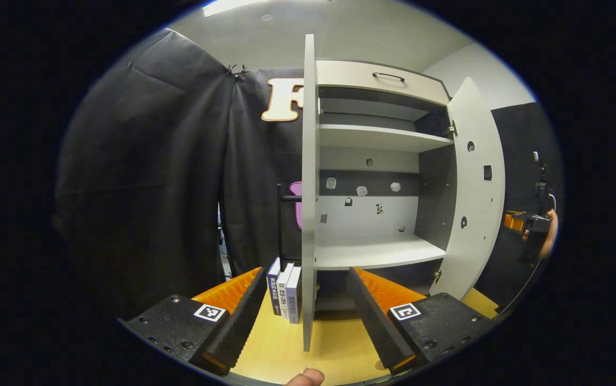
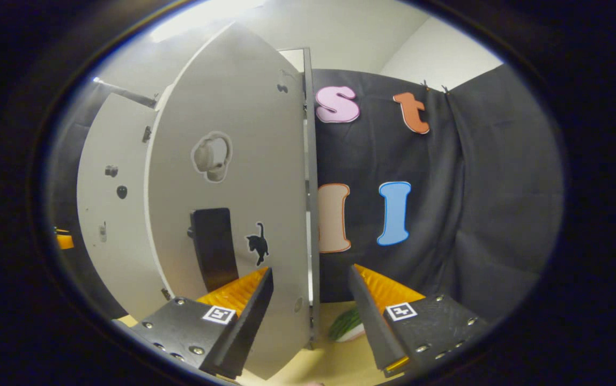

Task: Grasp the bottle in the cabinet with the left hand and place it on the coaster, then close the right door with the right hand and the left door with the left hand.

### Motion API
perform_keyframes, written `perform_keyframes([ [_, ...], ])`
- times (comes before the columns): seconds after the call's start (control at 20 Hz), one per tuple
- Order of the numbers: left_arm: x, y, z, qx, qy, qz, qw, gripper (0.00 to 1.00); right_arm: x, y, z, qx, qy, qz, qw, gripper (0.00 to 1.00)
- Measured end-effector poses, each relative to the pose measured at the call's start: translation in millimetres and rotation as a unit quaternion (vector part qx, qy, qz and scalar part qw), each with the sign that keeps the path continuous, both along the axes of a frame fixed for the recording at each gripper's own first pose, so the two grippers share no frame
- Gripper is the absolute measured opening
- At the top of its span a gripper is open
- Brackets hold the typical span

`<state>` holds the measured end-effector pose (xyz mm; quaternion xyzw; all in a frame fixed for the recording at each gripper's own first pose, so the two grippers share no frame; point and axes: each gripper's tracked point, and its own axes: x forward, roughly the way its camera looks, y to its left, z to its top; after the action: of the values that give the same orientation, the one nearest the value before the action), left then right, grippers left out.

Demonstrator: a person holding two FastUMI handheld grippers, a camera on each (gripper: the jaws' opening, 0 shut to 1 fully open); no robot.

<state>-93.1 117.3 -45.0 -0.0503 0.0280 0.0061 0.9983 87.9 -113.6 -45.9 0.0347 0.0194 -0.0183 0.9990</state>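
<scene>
Left gripper view: the left gripper [image 1: 308,321] hangs over the yellow bench [image 1: 334,351] with its fingers apart and nothing between them. Straight ahead stands the cabinet [image 1: 377,161]. Its left door [image 1: 309,187] is swung out and seen edge-on, the near edge lining up between the fingers, though whether either finger touches it cannot be told. The right door [image 1: 474,187] stands open at the right. The shelves seen inside are bare, with small stickers on the back panel. A drawer with a dark handle [image 1: 388,76] sits at the top. Three books [image 1: 285,292] stand upright on the bench just left of the left door. Far right, a hand [image 1: 550,233] holds the other gripper. A fingertip [image 1: 306,378] shows at the bottom edge.

Right gripper view: the right gripper [image 2: 310,321] has its fingers apart, straddling the outer edge of the right door [image 2: 238,214], with the left finger in front of the door's face; contact cannot be told. The door carries a headphone sticker [image 2: 211,156], a cat sticker [image 2: 258,244] and a dark handle [image 2: 211,246]. A green striped thing [image 2: 346,324] lies on the bench between the fingers, partly hidden.
</scene>
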Motion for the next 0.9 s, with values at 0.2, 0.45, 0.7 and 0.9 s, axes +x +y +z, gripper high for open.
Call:
perform_keyframes([
  [0.2,2.6,14.6,0.5,-0.011,-0.001,0.001,1.000,0.95,4.5,6.1,1.7,0.007,-0.013,-0.009,1.000,0.87],
  [0.45,17.2,48.1,-12.4,-0.010,0.010,0.006,1.000,0.96,7.7,5.4,2.3,0.010,-0.012,-0.017,1.000,0.87],
  [0.7,26.8,75.0,-19.3,0.002,0.025,0.001,1.000,0.96,16.1,26.0,0.0,0.016,-0.008,-0.004,1.000,0.84],
  [0.9,29.0,84.7,-15.1,-0.011,0.017,-0.005,1.000,0.96,26.2,62.9,-0.3,0.045,-0.013,0.036,0.998,0.85],
])
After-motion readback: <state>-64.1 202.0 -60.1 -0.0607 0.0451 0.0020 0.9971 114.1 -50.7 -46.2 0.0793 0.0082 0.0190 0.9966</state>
